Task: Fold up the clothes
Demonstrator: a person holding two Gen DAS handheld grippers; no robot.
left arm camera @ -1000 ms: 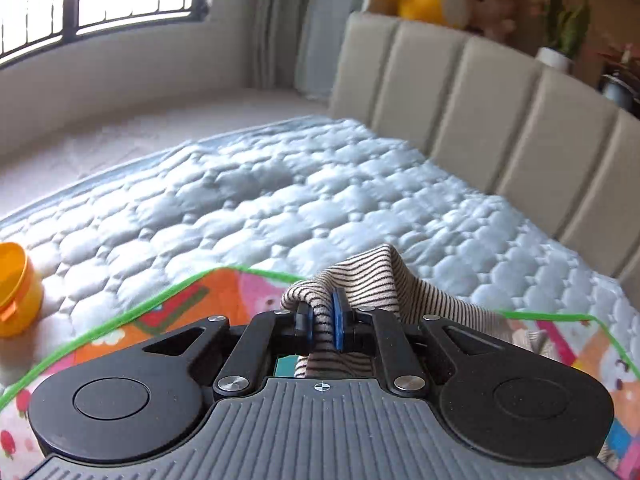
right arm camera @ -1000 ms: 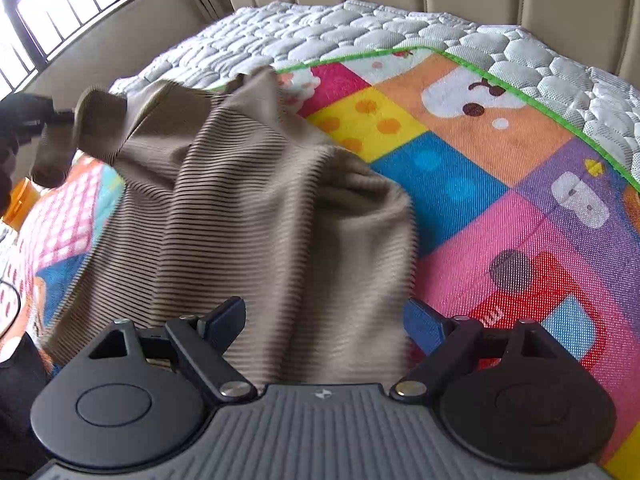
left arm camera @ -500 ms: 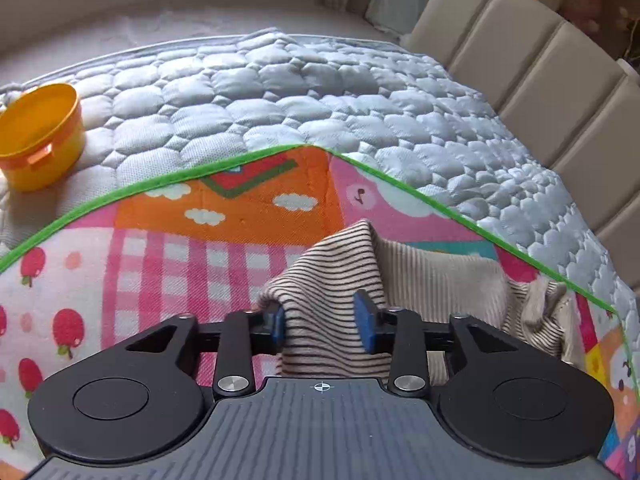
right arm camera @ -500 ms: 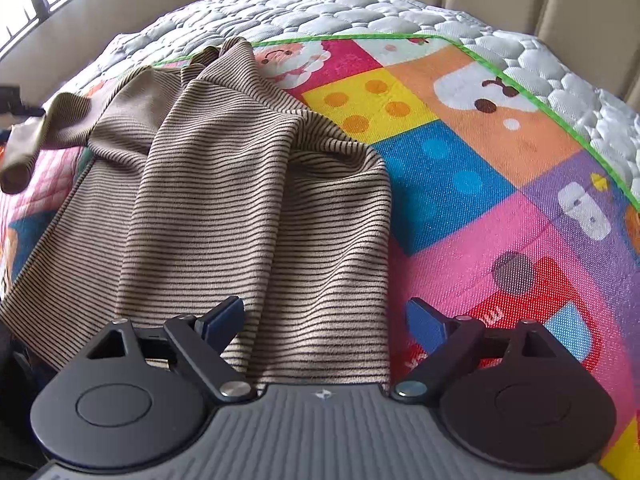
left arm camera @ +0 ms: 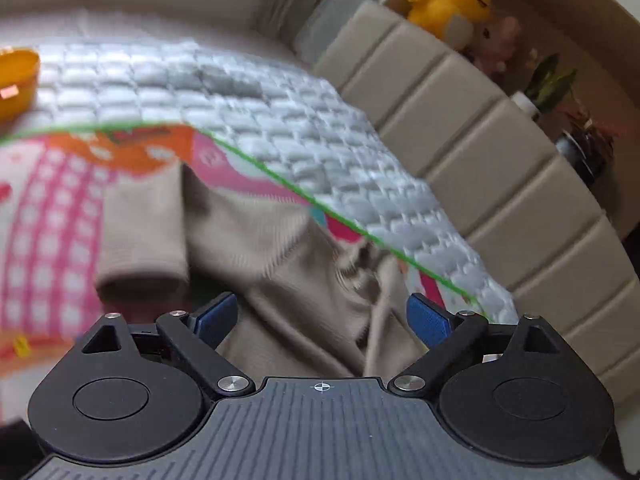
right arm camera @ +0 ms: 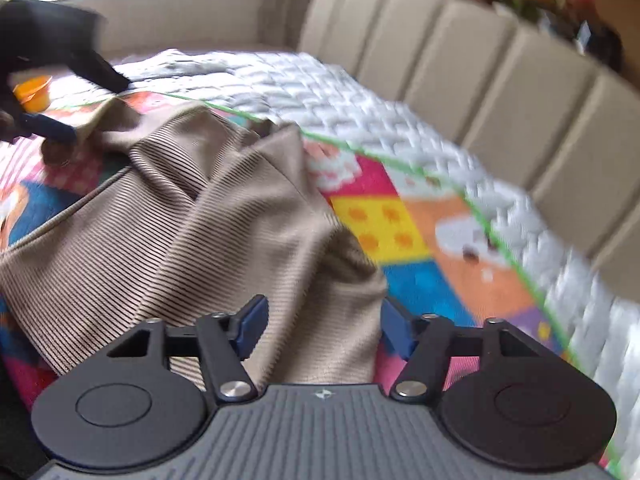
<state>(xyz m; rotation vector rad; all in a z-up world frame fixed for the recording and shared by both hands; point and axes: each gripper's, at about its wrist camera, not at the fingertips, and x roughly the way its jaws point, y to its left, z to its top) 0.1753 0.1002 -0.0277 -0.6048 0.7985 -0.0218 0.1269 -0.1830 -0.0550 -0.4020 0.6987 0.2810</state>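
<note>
Striped beige garment: rumpled on colourful play mat. Left gripper: jaws apart over fabric. Right gripper: jaws apart, garment hem between them.

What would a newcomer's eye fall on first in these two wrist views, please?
Probably the brown striped garment, lying rumpled across the bright patchwork play mat on the quilted bed. Both the left gripper and right gripper hover open over it, and a yellow plush toy sits behind the padded headboard.

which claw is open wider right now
The left claw: its blue pads stand further apart over the striped top than the right claw's.
</note>
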